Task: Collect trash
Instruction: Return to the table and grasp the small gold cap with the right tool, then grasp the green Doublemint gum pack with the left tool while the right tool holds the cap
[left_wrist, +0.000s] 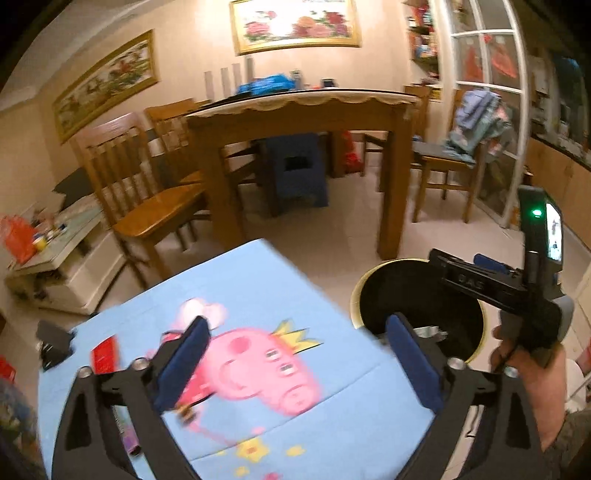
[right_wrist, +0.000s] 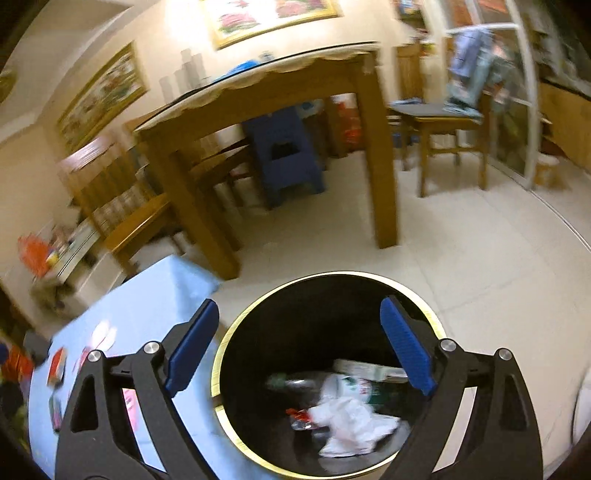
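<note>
The right gripper (right_wrist: 299, 343) hangs open and empty over the bin (right_wrist: 236, 332), placed for dropping trash (right_wrist: 347, 417). The left gripper (left_wrist: 295, 362), also open and empty, is over the surface (left_wrist: 258, 280), where a red packet (left_wrist: 105, 354) remains.

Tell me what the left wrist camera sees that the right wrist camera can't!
Only the left wrist view shows the pink pig picture on the blue cloth, plus the right gripper in a hand over the bin. Only the right wrist view shows the trash lying inside the bin. Both show the blue cloth, the bin, the wooden table and open, empty jaws.
</note>
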